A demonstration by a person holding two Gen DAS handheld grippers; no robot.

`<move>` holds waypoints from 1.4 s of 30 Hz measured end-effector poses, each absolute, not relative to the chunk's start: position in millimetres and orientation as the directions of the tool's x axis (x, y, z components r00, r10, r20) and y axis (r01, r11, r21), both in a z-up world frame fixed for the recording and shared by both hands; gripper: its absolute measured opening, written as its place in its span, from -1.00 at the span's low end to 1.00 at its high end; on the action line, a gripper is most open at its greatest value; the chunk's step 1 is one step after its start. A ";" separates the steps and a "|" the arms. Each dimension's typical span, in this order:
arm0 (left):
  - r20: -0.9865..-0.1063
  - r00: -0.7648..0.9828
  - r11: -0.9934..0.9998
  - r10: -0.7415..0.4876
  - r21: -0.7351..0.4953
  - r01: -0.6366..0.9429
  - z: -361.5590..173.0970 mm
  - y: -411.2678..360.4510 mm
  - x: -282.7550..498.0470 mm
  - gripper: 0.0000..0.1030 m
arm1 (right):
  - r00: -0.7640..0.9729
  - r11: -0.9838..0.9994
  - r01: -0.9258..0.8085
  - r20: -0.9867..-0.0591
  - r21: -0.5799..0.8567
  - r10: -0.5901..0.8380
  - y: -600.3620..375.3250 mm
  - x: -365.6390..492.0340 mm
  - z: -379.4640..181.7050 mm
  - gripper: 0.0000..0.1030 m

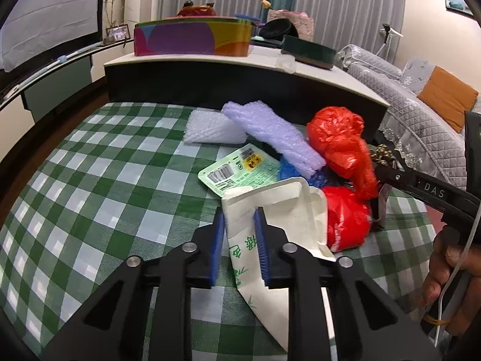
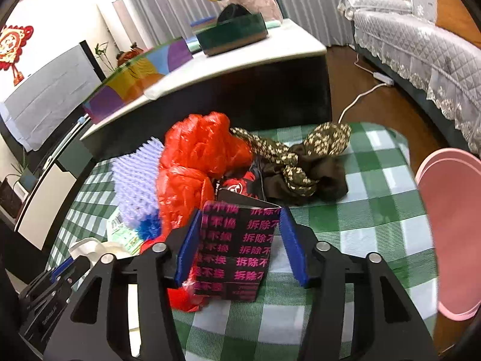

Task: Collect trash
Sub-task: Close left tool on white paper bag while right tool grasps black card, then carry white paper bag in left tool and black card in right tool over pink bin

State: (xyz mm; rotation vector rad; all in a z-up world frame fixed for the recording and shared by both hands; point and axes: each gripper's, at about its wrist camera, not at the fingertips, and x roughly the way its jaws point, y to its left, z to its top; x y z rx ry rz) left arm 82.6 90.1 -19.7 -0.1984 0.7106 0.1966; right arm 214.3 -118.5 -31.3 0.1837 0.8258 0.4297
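Wrapper (image 2: 237,249) repeats pink "拆除不换"; tool (image 1: 433,194) reads "DAS".

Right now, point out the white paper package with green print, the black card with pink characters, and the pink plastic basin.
White paper package (image 1: 240,234): left wrist view, printed face between pads.
Black card (image 2: 240,243): right wrist view, centre.
Pink plastic basin (image 2: 451,234): right wrist view, inner wall.

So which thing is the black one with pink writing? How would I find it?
Look at the green-and-white checked cloth, at the pile of trash beside the red plastic bag. The black packet stands between the blue fingers of the right gripper. Only it has rows of bright pink characters.
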 end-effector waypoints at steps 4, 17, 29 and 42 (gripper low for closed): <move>-0.639 0.764 0.970 0.088 -0.121 -0.212 -9.6 85.0 74.2 -0.73 | 0.615 0.899 -0.319 -0.656 0.301 0.438 -124.0 202.5 -17.5 -0.03; -0.590 0.805 0.985 0.055 -0.102 -0.142 19.2 69.4 45.2 -0.90 | 0.693 0.923 -0.334 -0.615 0.191 0.377 -145.8 155.2 30.6 -0.03; -0.540 0.841 0.994 0.002 -0.089 -0.060 48.4 44.4 30.7 -0.90 | 0.787 0.959 -0.245 -0.548 0.142 0.283 -196.1 121.3 72.5 -0.03; -0.520 0.851 0.997 -0.074 -0.069 0.045 72.6 -11.0 55.1 -0.90 | 0.871 0.992 -0.121 -0.474 0.043 0.126 -305.2 125.4 121.9 -0.03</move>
